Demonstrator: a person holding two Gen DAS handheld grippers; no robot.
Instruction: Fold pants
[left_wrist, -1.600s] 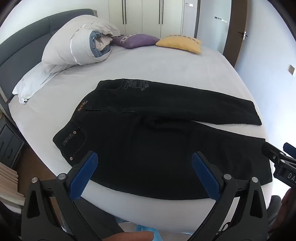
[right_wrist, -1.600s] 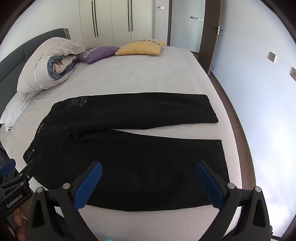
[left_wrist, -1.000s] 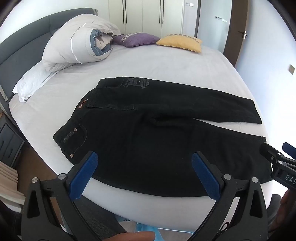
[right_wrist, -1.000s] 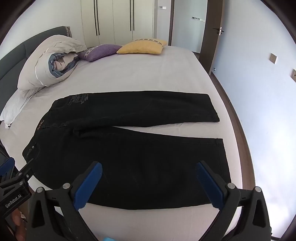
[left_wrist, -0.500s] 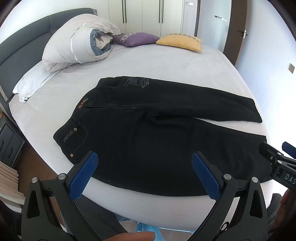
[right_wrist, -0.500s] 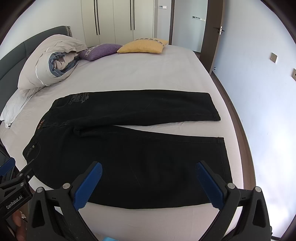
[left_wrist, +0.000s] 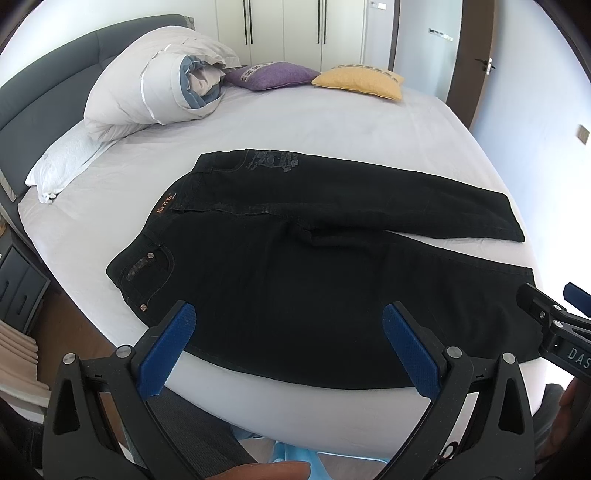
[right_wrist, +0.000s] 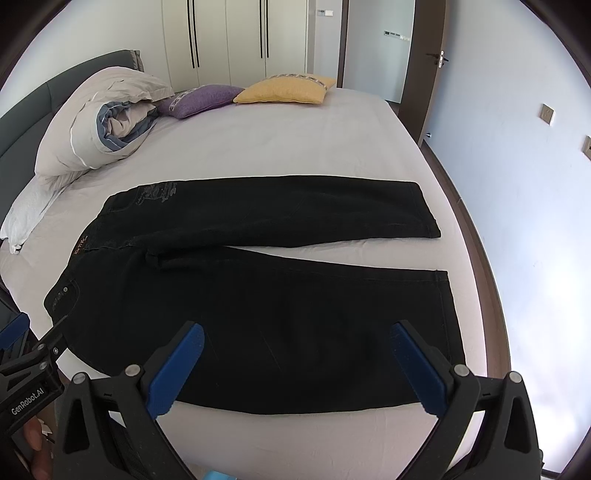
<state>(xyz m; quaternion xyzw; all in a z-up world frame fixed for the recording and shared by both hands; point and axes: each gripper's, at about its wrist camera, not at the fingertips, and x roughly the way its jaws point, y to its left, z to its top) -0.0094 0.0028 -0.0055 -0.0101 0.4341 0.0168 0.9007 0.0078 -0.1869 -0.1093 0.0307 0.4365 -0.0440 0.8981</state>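
On the bed (right_wrist: 258, 155) lie one pants (right_wrist: 258, 295), two claws (left_wrist: 288, 343) (right_wrist: 295, 365) wide open, empty.

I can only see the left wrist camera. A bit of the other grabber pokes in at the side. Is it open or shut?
Observer: Open. The right wrist view shows the right gripper with its blue pads wide apart and nothing between them.
Kid: Where's it pointing?
Observer: At the lower part of the near leg of the pants.
Kid: Can you see that leg's end?
Observer: Yes, the whole near hem lies flat on the bed, short of its right edge.
Kid: And my grabber?
Observer: The left gripper sits by the pocket corner; I can't tell if it touches.
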